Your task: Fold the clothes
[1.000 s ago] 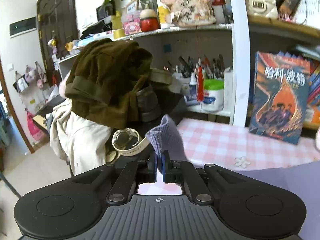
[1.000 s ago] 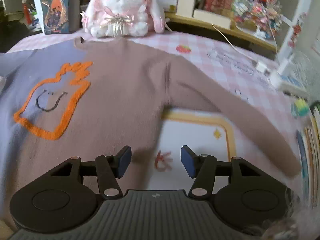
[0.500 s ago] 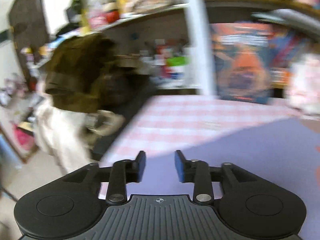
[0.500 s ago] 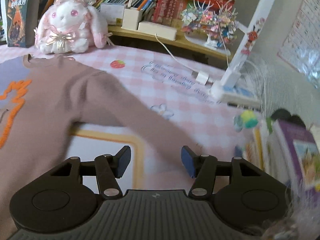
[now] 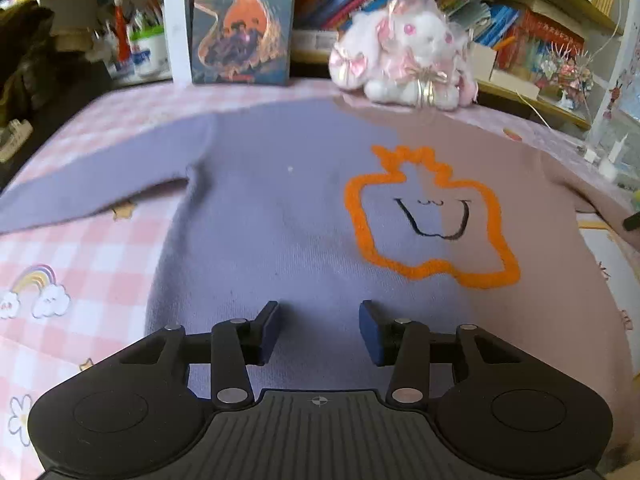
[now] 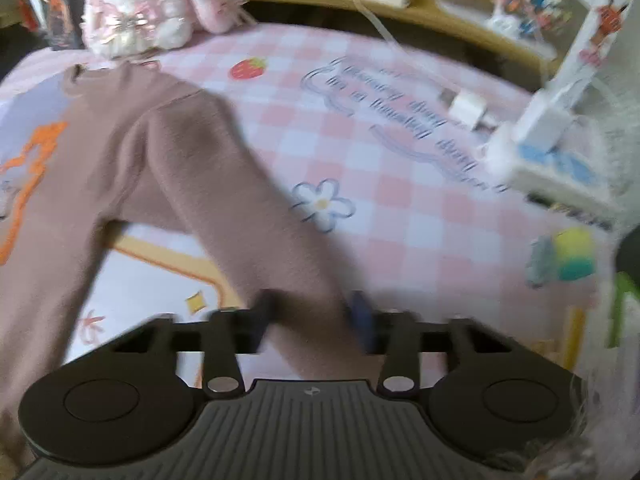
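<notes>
Sweater (image 5: 280, 216) lay flat on the checked tablecloth (image 5: 80, 264). My left gripper (image 5: 319, 330) was spread over its body; right gripper (image 6: 312, 320) straddled the brown sleeve (image 6: 256, 216), fingers apart.

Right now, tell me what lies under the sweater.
The sweater lies flat on a pink checked tablecloth; a yellow-bordered print shows beside its brown sleeve. Whatever lies beneath the body is hidden.

Knit sweater (image 5: 280, 216), half lavender, half dusty brown, orange-outlined smiling figure on chest; spread flat, front up, both sleeves extended, on pink checked bench cover.
</notes>
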`<state>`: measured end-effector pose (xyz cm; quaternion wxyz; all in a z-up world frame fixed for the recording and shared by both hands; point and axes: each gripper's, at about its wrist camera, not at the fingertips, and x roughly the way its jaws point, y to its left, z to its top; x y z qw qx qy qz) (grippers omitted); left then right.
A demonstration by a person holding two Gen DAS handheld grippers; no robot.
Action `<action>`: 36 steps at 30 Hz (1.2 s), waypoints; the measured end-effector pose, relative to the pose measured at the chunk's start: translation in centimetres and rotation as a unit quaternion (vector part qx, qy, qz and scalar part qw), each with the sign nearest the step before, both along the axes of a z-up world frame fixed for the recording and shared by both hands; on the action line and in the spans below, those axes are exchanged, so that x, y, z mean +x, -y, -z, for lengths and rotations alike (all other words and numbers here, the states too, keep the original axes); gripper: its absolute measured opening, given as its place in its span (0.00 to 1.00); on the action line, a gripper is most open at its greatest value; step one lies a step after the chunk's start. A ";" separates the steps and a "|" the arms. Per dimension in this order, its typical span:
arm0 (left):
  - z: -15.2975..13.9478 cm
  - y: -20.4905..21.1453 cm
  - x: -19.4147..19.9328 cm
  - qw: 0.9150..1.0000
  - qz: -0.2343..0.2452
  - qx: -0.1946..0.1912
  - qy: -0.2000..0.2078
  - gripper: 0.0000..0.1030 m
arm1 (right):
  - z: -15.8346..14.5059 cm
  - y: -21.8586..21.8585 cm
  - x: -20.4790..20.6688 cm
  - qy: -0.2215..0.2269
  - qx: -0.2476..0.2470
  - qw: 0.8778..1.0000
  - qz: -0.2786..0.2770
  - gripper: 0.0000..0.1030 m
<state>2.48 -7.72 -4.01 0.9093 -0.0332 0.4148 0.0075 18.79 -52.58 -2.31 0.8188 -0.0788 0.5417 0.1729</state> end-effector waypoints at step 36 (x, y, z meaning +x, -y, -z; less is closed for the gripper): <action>-0.1 -7.6 -1.6 0.996 -0.082 -0.014 -0.008 0.71 | 1.2 -11.4 -12.2 -0.008 0.080 0.995 0.061 0.51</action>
